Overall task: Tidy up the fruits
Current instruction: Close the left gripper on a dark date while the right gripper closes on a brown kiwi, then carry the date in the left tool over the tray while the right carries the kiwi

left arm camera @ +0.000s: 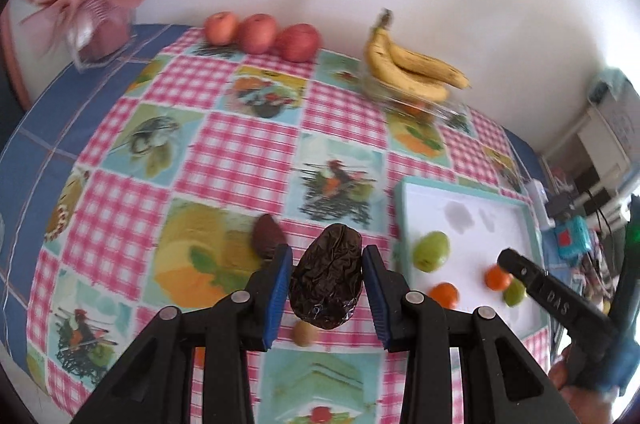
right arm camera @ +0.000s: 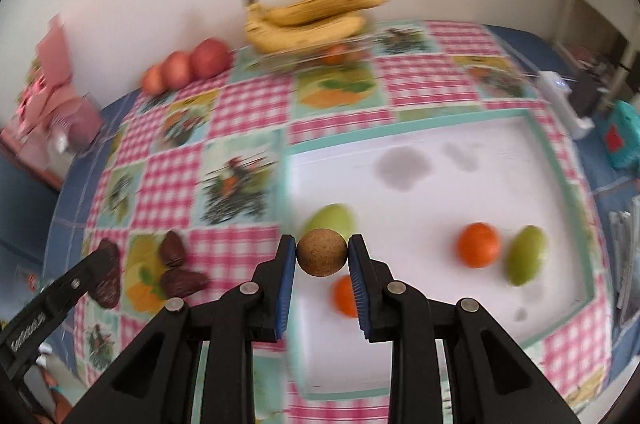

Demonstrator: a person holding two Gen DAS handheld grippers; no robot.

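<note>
Two grips: we clamp both.
Left gripper [left arm camera: 327, 278]: grasping our wrinkled date [left arm camera: 326, 282], frame centre.
Right gripper [right arm camera: 322, 256]: grasping our brown round fruit [right arm camera: 322, 252].

A small round brown fruit [right arm camera: 322, 252] is clamped between the blue pads of the right tool [right arm camera: 322, 256], above the white tray [right arm camera: 440, 192]. Two oranges [right arm camera: 478, 245] and two green fruits [right arm camera: 527, 255] are seen on the tray. Dark dates [right arm camera: 173, 253] lie on the checked desk [right arm camera: 248, 104] at left. Bananas [right arm camera: 308, 24] and apples [right arm camera: 210, 58] are set by the wall.
</note>
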